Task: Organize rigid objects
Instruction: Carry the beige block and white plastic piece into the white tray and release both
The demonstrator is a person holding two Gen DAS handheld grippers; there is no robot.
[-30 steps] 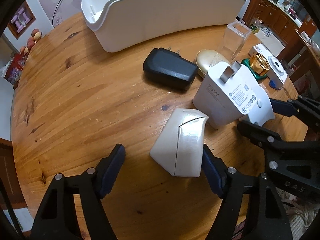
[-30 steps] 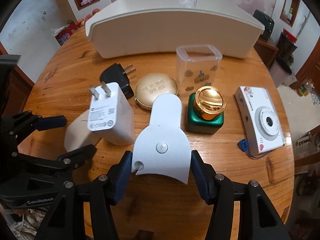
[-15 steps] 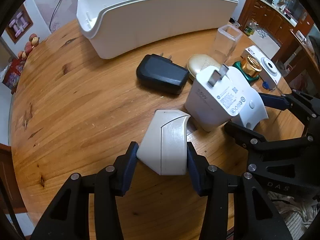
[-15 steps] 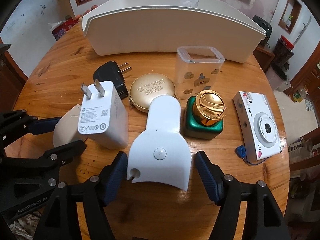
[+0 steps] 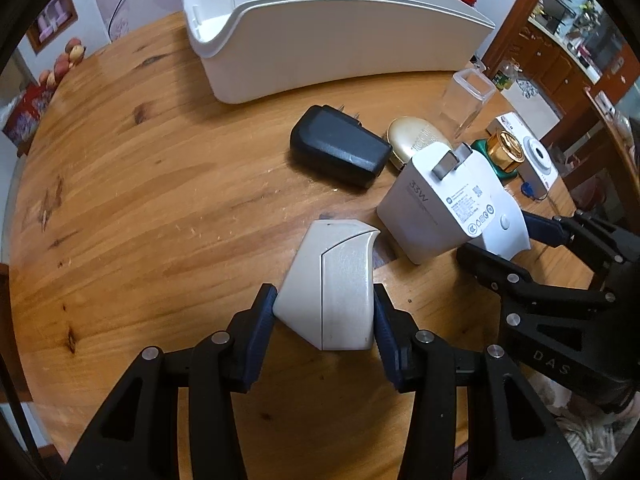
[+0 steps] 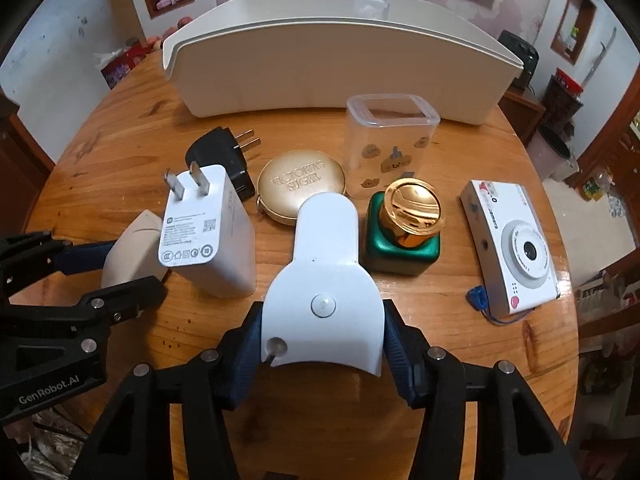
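Note:
My left gripper (image 5: 324, 312) is shut on a cream wedge-shaped plastic piece (image 5: 332, 292) resting on the wooden table; the piece also shows in the right wrist view (image 6: 132, 248). My right gripper (image 6: 322, 344) is shut on a white scoop-shaped plastic piece (image 6: 324, 280), with both blue pads against its flared sides. A white 33W charger (image 6: 204, 232) stands between the two pieces and shows in the left wrist view (image 5: 444, 204). A long white bin (image 6: 340, 72) stands at the back of the table.
On the table (image 6: 440, 360) are a black charger (image 6: 222, 160), a gold compact (image 6: 302, 186), a clear square cup (image 6: 390, 140), a green bottle with gold cap (image 6: 408, 228) and a white camera (image 6: 512, 248). The table's right edge is near the camera.
My left gripper closed on the cream wedge piece. My right gripper let go of the white scoop piece half a second ago and has closed on it again.

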